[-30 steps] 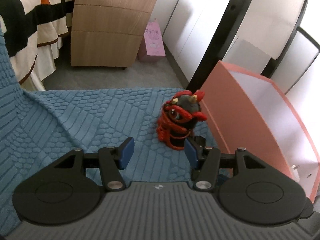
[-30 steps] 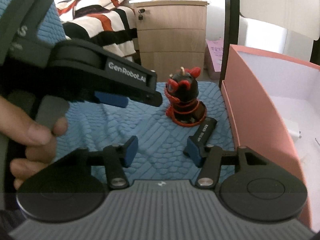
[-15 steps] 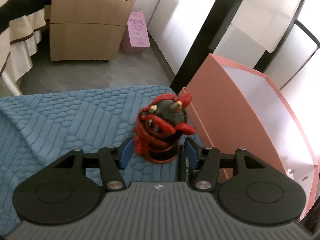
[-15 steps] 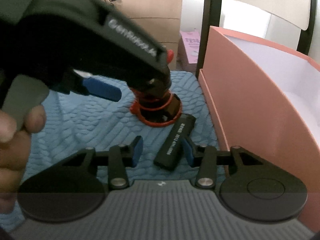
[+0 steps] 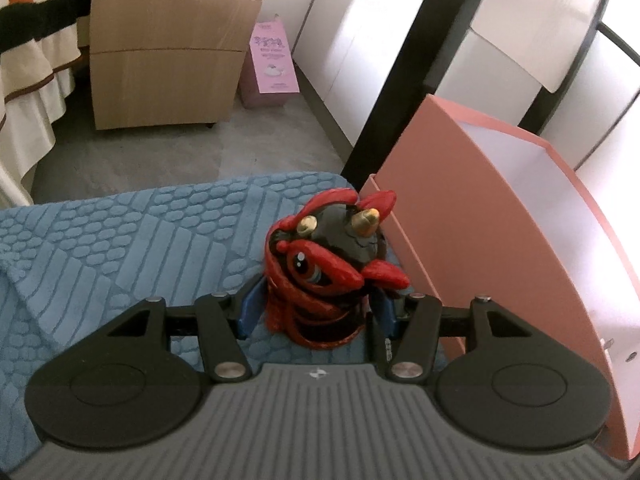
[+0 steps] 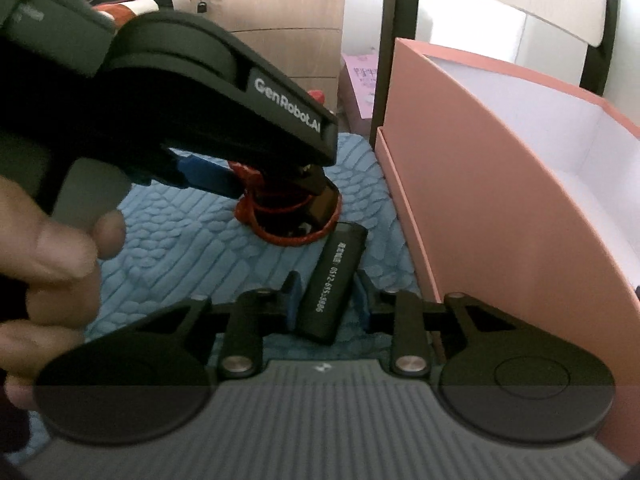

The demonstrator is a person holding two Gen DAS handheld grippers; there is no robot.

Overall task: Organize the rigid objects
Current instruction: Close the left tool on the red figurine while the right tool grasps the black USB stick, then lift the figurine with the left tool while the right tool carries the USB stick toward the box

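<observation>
Now my left gripper [image 5: 316,308] sits with its fingers apart on either side of the red and black figurine [image 5: 328,268]; whether the pads touch it, I cannot tell. It stands on the blue mat [image 5: 120,248], close to the pink box [image 5: 500,248]. My right gripper [image 6: 326,304] has just been closing, and its blue pads are now against the black stick [image 6: 334,284] lying on the mat beside the box.
</observation>
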